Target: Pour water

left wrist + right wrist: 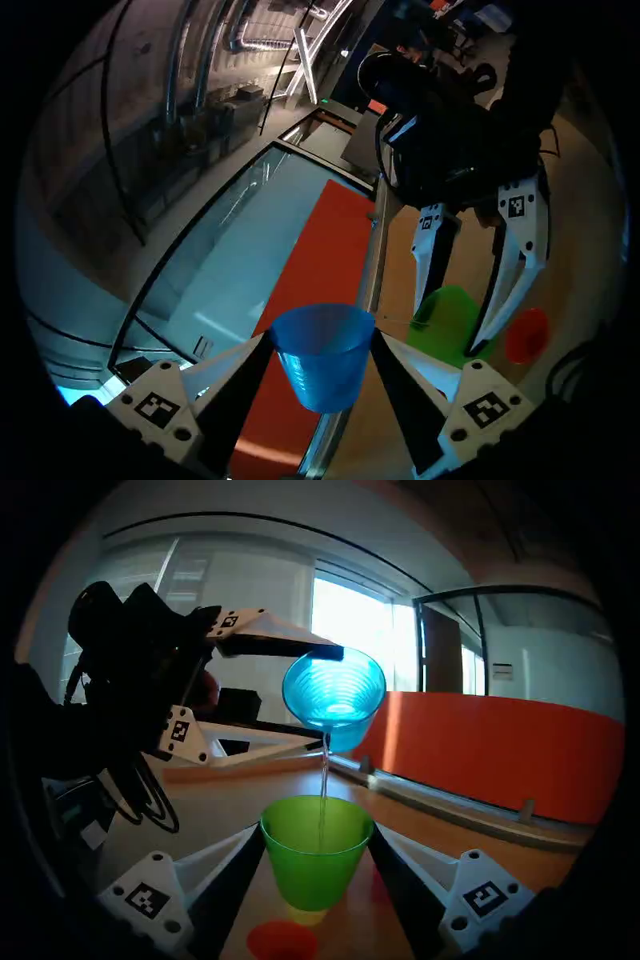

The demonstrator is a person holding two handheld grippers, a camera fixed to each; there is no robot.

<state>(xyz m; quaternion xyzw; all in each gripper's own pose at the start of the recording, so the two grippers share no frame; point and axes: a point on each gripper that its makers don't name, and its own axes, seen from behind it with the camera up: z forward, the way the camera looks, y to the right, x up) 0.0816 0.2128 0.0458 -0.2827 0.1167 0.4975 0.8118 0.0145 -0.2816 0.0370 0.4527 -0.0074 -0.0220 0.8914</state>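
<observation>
We log left gripper clamped on tilted blue cup, both fingers on its sides, thin water stream falling from its rim into green cup, right gripper squeezing green cup from both sides over bench, red cup just beside.

No words, numbers or brand names could be read. The only printed marks were black-and-white square code patterns on the left tongs, at 7 and 5 o'clock in the left gripper view, and like ones on the right tongs. A small white placard on the far wall, at 2 o'clock in the right gripper view, was too small to read.
</observation>
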